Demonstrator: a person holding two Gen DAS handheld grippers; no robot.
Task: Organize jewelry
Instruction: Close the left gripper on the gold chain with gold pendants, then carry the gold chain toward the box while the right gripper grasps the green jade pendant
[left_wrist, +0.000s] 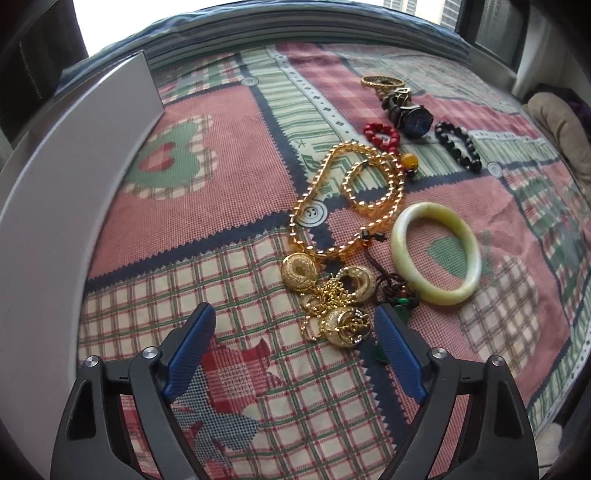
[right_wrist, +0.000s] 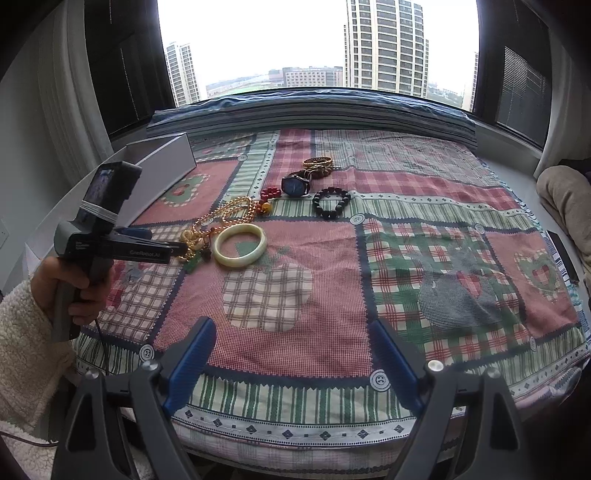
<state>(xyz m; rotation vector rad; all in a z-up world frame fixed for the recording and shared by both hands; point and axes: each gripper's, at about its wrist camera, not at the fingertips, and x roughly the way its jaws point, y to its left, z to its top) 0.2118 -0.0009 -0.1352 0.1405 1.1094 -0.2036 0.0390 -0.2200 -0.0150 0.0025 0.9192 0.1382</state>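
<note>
Jewelry lies on a patchwork cloth (left_wrist: 229, 206). My left gripper (left_wrist: 295, 317) is open, its blue pads either side of a tangle of gold chain and round gold pieces (left_wrist: 332, 299), just short of it. Beyond lie an amber bead necklace (left_wrist: 347, 192), a pale green bangle (left_wrist: 436, 251), a red bead bracelet (left_wrist: 382, 134), a watch (left_wrist: 413, 118), a black bead bracelet (left_wrist: 458, 146) and gold bangles (left_wrist: 382, 82). A green pendant on dark cord (left_wrist: 399, 295) lies by the right pad. My right gripper (right_wrist: 291, 347) is open and empty above the cloth (right_wrist: 314, 295), well short of the bangle (right_wrist: 240, 245).
A grey open box (left_wrist: 74, 177) stands along the left edge of the cloth, also shown in the right wrist view (right_wrist: 159, 158). A window sill and folded blue fabric (right_wrist: 314, 110) run along the back. A beige cushion (right_wrist: 565, 199) sits at the right.
</note>
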